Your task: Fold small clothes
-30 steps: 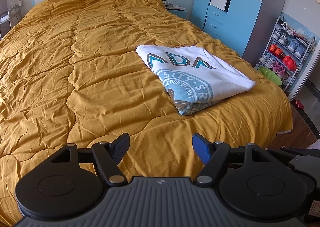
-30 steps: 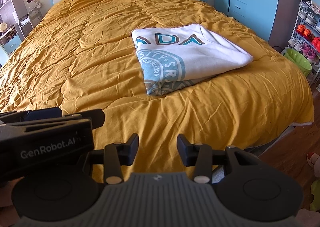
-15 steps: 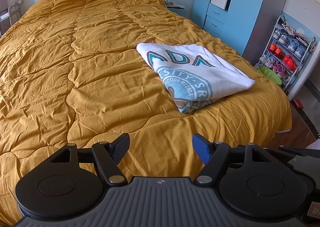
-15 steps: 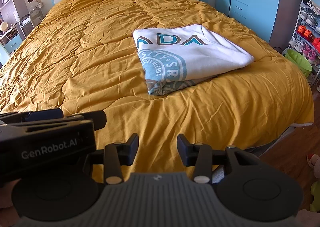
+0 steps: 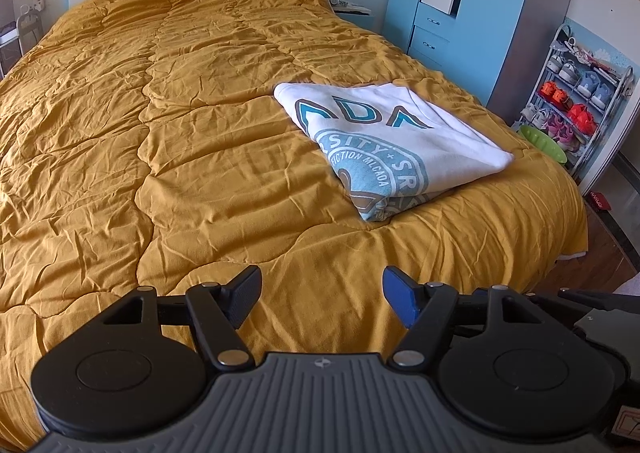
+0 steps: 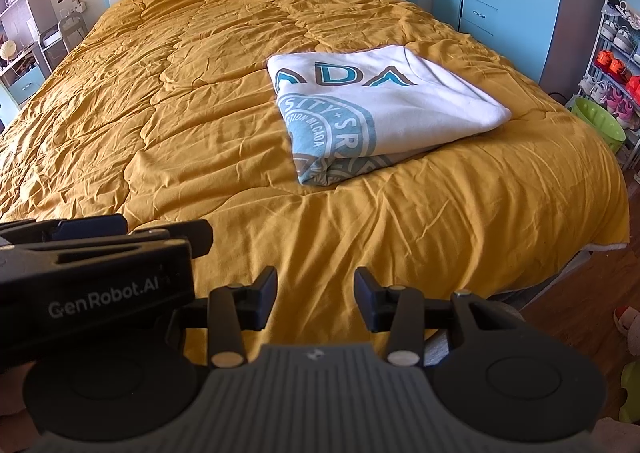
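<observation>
Garment: white printed shirt (image 5: 394, 145) lies folded on the bed (image 5: 180, 141), near its foot edge toward the right corner.
Left gripper (image 5: 322, 295): jaws spread, empty, well short of the shirt.
Right gripper (image 6: 316, 295): jaws parted, empty.
Progress: fold looks finished.
Risk: another pinch on the soft quilt could drag layers and undo the fold.
</observation>
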Action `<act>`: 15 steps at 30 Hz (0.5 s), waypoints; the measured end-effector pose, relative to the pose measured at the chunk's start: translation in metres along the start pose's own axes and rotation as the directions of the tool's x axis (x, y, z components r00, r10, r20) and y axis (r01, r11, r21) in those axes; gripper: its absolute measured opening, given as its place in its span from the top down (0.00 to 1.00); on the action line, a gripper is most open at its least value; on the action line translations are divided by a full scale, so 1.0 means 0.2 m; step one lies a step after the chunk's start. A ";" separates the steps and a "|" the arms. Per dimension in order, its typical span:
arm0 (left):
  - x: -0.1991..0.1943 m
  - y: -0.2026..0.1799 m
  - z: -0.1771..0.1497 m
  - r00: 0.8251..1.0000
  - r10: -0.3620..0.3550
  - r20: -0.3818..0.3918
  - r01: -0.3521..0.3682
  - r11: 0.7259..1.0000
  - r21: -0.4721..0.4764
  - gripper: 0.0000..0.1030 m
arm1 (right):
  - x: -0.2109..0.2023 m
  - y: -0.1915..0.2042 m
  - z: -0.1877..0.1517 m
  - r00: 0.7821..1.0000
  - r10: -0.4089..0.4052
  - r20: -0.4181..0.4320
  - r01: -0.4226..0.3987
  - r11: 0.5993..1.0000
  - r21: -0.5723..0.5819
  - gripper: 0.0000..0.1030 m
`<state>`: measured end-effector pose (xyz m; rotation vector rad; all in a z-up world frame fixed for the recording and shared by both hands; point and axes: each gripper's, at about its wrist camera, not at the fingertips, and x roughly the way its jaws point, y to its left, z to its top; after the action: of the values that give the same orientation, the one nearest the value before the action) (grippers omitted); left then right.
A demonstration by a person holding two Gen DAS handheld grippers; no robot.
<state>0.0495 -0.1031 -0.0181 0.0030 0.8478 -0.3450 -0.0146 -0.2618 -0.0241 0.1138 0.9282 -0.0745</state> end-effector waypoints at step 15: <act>0.02 0.00 0.01 1.000 -0.012 -0.025 0.012 1.000 -0.010 0.22 | 0.00 0.00 0.00 1.000 0.015 -0.002 -0.015 1.000 0.000 0.62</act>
<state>0.0521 -0.1050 -0.0196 -0.0071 0.8747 -0.3529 -0.0144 -0.2627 -0.0246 0.1211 0.9288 -0.0611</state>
